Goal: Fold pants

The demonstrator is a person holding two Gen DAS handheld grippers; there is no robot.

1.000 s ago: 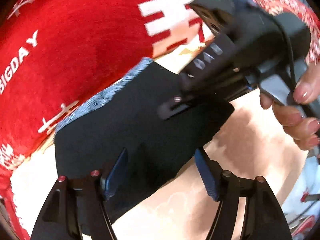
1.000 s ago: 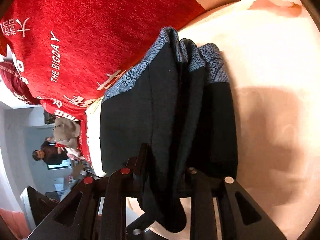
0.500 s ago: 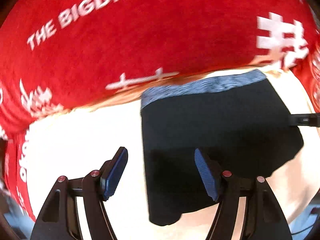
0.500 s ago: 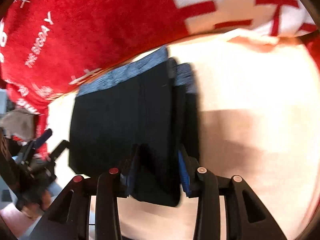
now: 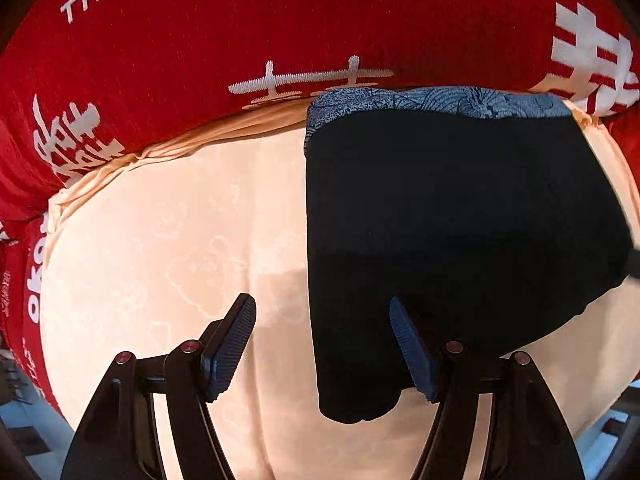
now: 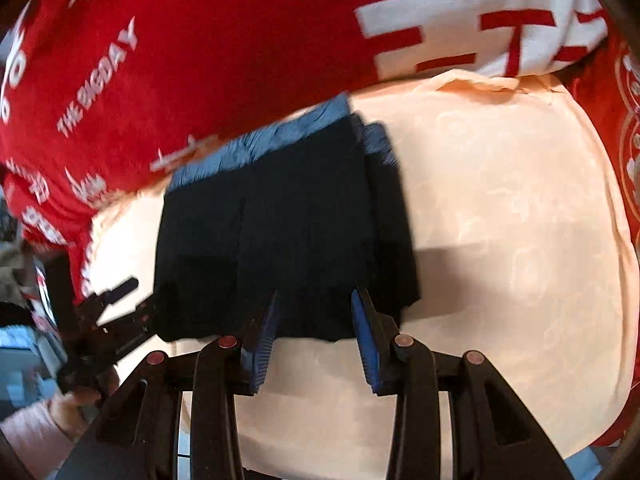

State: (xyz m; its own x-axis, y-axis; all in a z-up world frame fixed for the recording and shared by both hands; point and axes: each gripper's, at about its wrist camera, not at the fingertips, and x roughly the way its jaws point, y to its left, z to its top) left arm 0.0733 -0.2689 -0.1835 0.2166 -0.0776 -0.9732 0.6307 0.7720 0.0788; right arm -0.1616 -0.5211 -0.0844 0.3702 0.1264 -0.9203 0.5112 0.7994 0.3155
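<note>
The black pants (image 5: 452,232) with a blue patterned waistband (image 5: 440,101) lie folded into a compact stack on the cream sheet (image 5: 168,240). My left gripper (image 5: 322,312) is open and empty, hovering over the stack's near left edge. In the right wrist view the folded pants (image 6: 280,220) lie just beyond my right gripper (image 6: 314,298), which is open and empty at the stack's near edge. The left gripper (image 6: 116,308) also shows at the left of the right wrist view.
A red blanket (image 5: 240,20) with white lettering lies bunched behind the pants and wraps around the sheet's sides (image 6: 624,140). Bare cream sheet (image 6: 500,220) lies to the right of the stack and to its left.
My right gripper has let go of the pants and opened, backing off from the stack. My left gripper swung left, off the top of the pants to their near left edge.
</note>
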